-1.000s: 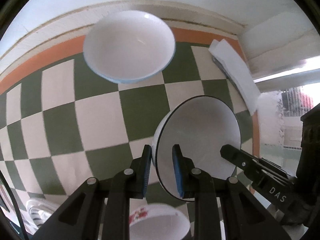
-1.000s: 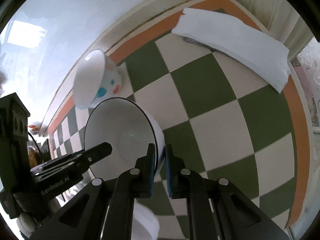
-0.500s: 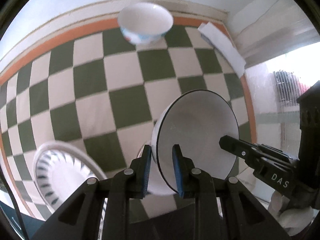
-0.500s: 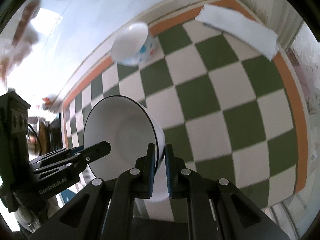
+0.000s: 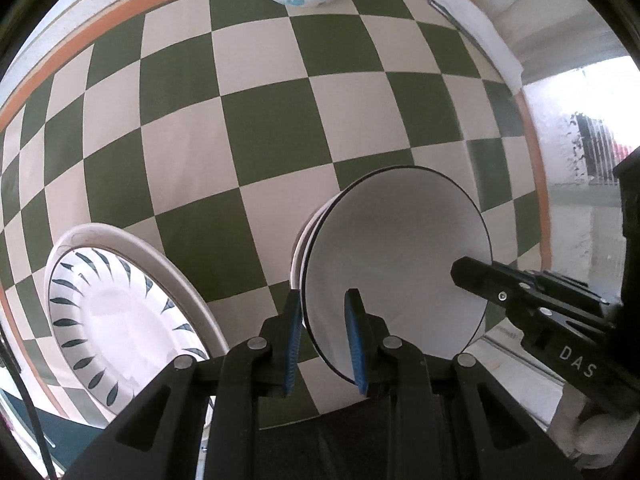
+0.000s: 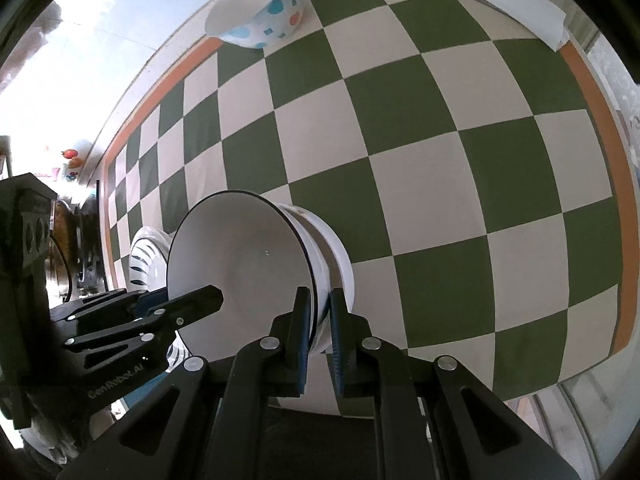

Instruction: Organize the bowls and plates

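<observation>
Together, the left hand-held gripper [image 5: 322,338] and right hand-held gripper [image 6: 319,334] clamp opposite rims of a white, black-rimmed bowl [image 5: 396,264], above open checkered desk [image 5: 276,128].

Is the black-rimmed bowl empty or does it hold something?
Empty. The black-rimmed bowl shows a bare white inside in both views, held at its rim by left gripper and right gripper.

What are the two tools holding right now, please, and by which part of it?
Both hold the black-rimmed white bowl by its rim: the left tool clamps one edge, the right tool the opposite edge, each with one finger inside and one outside.
</observation>
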